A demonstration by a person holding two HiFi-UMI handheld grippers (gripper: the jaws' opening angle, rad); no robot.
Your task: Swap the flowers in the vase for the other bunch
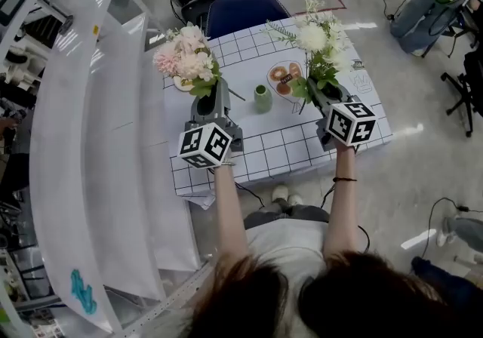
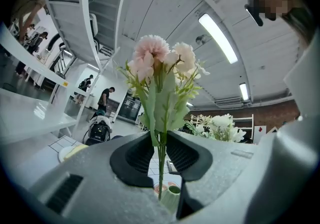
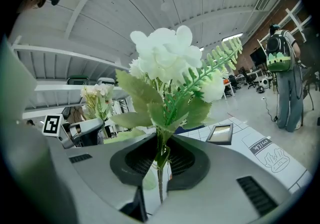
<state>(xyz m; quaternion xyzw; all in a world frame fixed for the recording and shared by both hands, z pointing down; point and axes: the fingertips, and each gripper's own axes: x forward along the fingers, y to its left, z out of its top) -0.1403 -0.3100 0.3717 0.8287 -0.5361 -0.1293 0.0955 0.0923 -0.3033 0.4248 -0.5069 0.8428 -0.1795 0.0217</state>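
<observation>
Dark hair (image 1: 249, 302) of the person fills the bottom of the head view, and two bare forearms (image 1: 230, 212) are stretched from it toward the tabletop (image 1: 279, 149), which is covered by a white gridded cloth. A blue chair (image 1: 245, 10) is seen behind the green vase (image 1: 262, 98), at the far edge of the tabletop. Left of the vase, the pink bunch (image 1: 187, 57) is held upright by its stem in the left tool (image 2: 160, 155), whose jaws are closed narrowly on it. Right of the vase, the white bunch (image 1: 321, 41) is gripped by its stem in the right tool (image 3: 159, 160). The vase is stood upright between both tools, apart from each.
</observation>
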